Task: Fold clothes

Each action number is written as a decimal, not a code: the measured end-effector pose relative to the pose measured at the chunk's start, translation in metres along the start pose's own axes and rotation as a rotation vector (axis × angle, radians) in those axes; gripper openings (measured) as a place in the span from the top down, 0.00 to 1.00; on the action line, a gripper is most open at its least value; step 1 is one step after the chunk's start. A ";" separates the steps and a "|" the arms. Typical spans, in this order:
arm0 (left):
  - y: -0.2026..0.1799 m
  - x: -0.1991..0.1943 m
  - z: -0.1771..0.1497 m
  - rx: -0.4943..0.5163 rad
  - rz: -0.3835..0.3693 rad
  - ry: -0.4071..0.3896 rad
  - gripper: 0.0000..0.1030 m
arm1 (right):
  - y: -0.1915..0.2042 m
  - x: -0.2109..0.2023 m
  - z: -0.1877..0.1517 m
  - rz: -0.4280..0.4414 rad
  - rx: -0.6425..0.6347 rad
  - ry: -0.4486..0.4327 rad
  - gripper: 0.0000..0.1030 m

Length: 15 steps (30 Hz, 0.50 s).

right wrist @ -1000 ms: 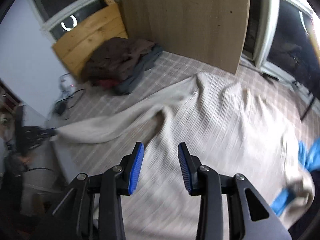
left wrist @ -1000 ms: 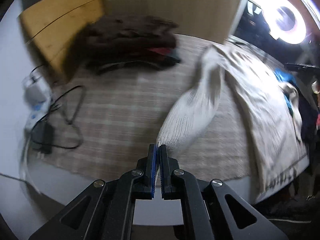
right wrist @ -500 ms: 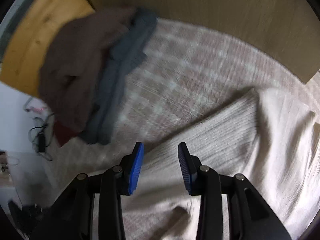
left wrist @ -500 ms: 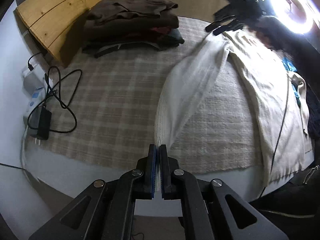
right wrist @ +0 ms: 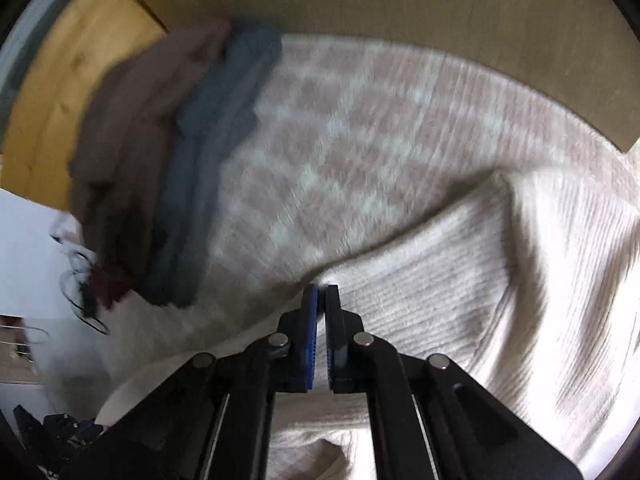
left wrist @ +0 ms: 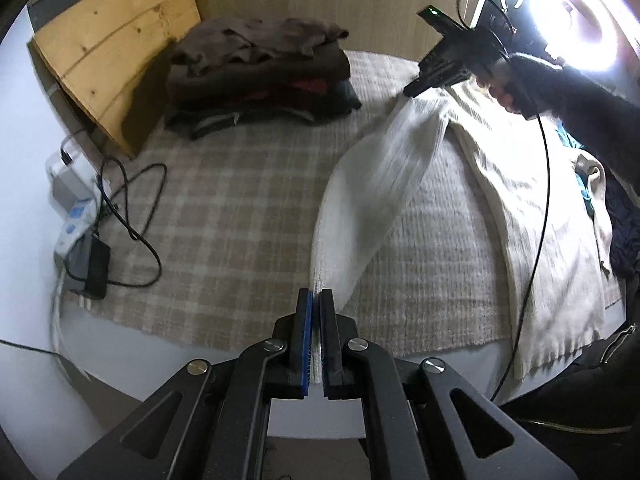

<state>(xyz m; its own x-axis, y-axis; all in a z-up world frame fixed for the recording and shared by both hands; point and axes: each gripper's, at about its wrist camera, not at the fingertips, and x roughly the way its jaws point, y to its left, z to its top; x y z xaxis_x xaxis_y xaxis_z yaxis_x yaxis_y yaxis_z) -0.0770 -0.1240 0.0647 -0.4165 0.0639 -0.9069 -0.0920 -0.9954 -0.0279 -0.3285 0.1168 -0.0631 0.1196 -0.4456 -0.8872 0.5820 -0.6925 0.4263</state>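
Observation:
A cream ribbed sweater (left wrist: 532,208) lies spread on the checked blanket (left wrist: 240,216). My left gripper (left wrist: 315,300) is shut on the cuff of its long sleeve (left wrist: 376,188), which stretches away towards the shoulder. My right gripper (right wrist: 321,296) is shut on the sleeve's edge near the shoulder (right wrist: 420,264); it also shows in the left wrist view (left wrist: 416,90), held in a dark-sleeved hand above the sweater. The sweater body (right wrist: 560,280) fills the right of the right wrist view.
A stack of folded dark clothes (left wrist: 260,76) sits at the back left, against a wooden board (left wrist: 112,60). A power strip with black cables (left wrist: 92,232) lies at the left edge. A bright ring light (left wrist: 580,20) shines at the back right.
My right gripper has dropped to the sweater near the shoulder and shut on the sleeve's edge. My left gripper stays shut on the cuff.

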 end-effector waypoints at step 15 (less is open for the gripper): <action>0.016 -0.013 0.003 -0.024 0.002 -0.009 0.97 | 0.009 -0.007 0.004 -0.042 0.093 0.081 0.59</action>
<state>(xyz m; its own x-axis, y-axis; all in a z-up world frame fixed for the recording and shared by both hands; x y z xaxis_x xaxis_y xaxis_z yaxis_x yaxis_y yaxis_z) -0.0757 -0.1410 0.0775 -0.4251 0.0621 -0.9030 -0.0690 -0.9970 -0.0361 -0.3275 0.1109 -0.0520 0.1638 -0.3705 -0.9143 0.5114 -0.7607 0.3999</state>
